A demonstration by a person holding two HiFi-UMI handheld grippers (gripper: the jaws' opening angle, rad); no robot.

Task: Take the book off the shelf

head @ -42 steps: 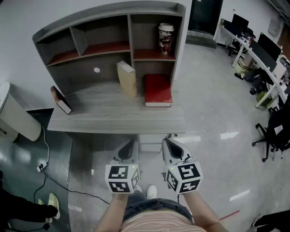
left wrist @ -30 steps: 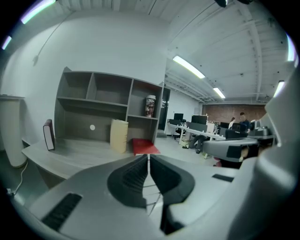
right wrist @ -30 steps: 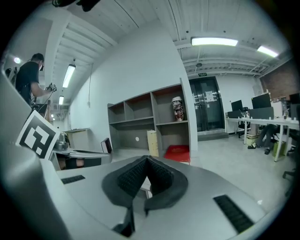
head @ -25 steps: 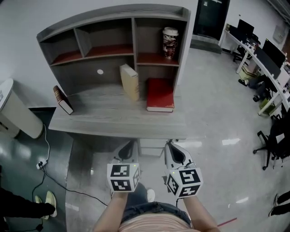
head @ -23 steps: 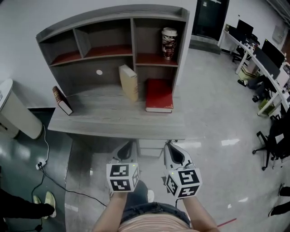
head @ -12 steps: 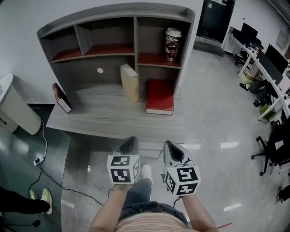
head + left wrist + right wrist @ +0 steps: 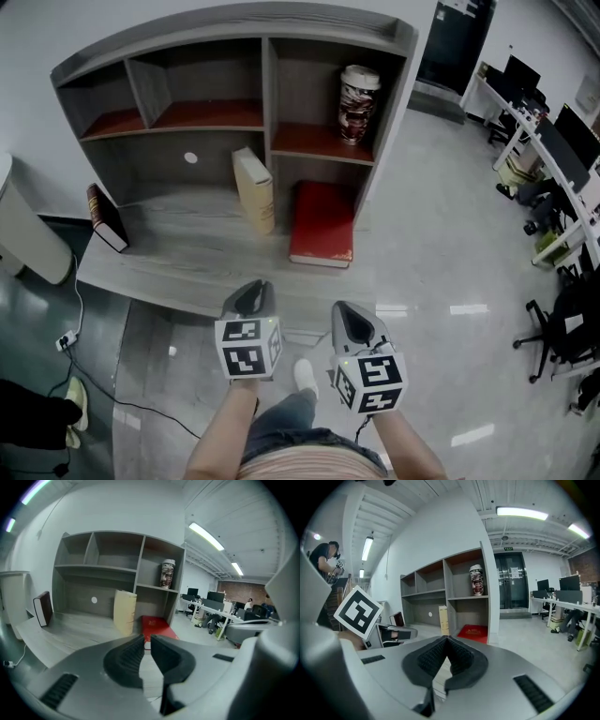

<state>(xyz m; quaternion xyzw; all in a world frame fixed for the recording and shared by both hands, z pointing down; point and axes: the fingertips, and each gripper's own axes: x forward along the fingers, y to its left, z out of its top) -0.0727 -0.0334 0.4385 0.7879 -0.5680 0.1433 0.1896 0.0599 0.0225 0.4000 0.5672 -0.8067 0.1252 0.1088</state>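
A grey shelf unit (image 7: 265, 66) stands on a grey desk (image 7: 169, 258). A beige book (image 7: 253, 190) stands upright under the middle shelf, and a red book (image 7: 322, 236) lies flat to its right. A dark red book (image 7: 106, 217) leans at the desk's left end. My left gripper (image 7: 251, 294) hovers over the desk's front edge, shut and empty. My right gripper (image 7: 348, 316) is beside it, just short of the edge, also shut and empty. The left gripper view shows the beige book (image 7: 124, 611) and the red book (image 7: 157, 624) ahead of the jaws.
A patterned can (image 7: 359, 91) stands on the upper right shelf. A white bin (image 7: 26, 234) sits left of the desk, with a cable (image 7: 94, 361) on the floor. Office desks and chairs (image 7: 548, 159) fill the right side. Someone's dark legs and feet (image 7: 37, 417) are at lower left.
Both grippers have moved forward, from over the floor to the desk's front edge, and the shelf looks nearer. Both stay shut. The books have not moved.
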